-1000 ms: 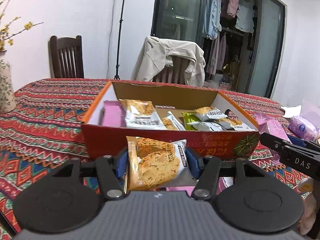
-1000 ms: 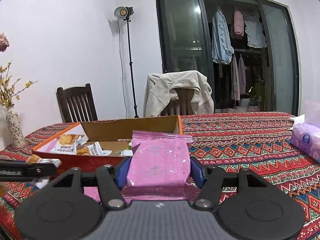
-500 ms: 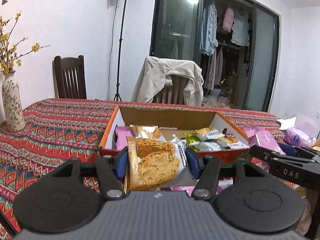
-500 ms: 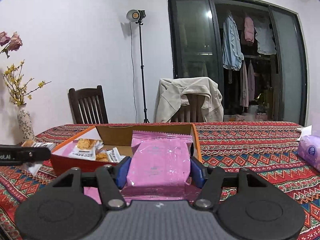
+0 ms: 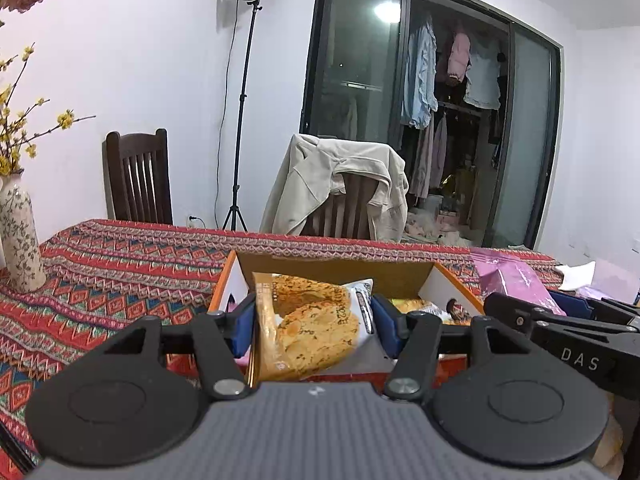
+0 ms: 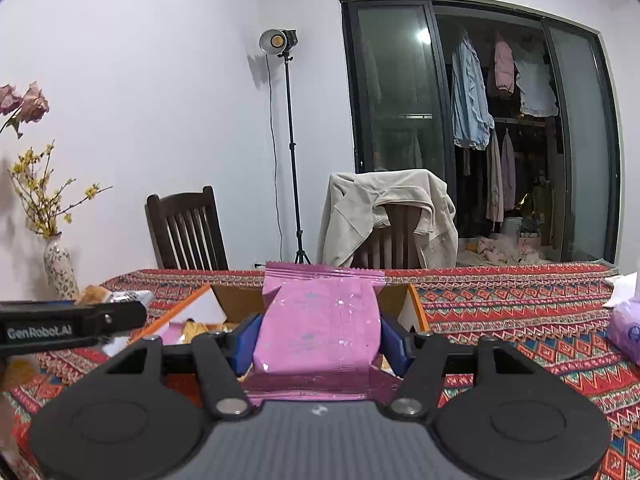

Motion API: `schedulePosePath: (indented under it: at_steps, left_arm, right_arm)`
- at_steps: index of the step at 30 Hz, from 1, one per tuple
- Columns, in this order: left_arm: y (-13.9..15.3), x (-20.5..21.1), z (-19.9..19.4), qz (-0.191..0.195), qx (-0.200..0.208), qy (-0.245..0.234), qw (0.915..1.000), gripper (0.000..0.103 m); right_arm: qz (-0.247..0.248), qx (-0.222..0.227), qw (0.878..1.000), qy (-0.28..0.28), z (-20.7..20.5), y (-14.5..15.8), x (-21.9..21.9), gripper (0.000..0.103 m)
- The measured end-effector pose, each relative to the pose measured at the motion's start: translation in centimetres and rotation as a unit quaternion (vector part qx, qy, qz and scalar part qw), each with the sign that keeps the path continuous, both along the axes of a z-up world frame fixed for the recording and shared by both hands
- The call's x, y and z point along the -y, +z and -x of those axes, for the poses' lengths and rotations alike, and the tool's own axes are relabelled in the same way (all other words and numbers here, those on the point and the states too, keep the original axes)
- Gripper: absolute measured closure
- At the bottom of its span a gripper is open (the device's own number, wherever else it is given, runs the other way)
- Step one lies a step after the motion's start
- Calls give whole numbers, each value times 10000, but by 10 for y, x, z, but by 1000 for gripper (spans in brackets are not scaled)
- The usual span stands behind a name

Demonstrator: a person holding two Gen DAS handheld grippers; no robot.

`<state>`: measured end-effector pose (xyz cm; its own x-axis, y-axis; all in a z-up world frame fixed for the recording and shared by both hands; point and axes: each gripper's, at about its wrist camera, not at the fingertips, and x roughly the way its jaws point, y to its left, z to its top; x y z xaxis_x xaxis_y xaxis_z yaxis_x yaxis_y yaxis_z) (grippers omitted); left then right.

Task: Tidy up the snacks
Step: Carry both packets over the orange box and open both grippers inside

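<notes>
Far left on the red patterned woven tablecloth (image 5: 120, 264): white floral ceramic vase (image 5: 18, 240) with yellow-blossom twigs. Behind the table, dark wooden slat-back chair (image 5: 138, 176), then black tripod studio light stand (image 5: 242, 120) against the white wall. Centre, left wrist view: left gripper (image 5: 312, 320), blue pads clamped on both side edges of an orange-and-white crinkly plastic cracker packet (image 5: 312, 320), packet upright, held in front of and above the open orange cardboard box (image 5: 230, 284) that has more snack packets inside. Beyond the box, second chair draped with a beige jacket (image 5: 340, 180). Right of centre: right gripper (image 6: 318, 336), blue pads pressed on the sides of a pink glossy plastic snack packet (image 6: 320, 320), upright, top crimp level, over the box's right end. Far right on the cloth: lilac soft tissue pack (image 6: 626, 330), white paper just behind it.
</notes>
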<state>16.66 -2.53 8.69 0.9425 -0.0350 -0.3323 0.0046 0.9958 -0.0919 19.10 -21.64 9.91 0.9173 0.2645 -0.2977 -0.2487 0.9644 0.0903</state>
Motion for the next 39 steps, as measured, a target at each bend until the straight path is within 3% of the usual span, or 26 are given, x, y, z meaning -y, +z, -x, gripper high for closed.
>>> schedulePosePath:
  at_steps: [12, 19, 30, 39]
  left_arm:
    - [15, -4, -64, 212, 31, 322, 9993, 43]
    - [5, -5, -101, 260, -10, 447, 9987, 43]
    - [-36, -11, -127, 96, -277, 403, 9988, 43]
    - [-39, -11, -125, 50, -252, 419, 9988, 43]
  right_arm:
    - [-28, -54, 9999, -151, -57, 17, -19, 41]
    - [-59, -94, 9997, -229, -89, 0, -21, 41]
    - [-77, -451, 9988, -197, -109, -34, -14, 41]
    - [-45, -449, 9988, -166, -115, -36, -18, 41]
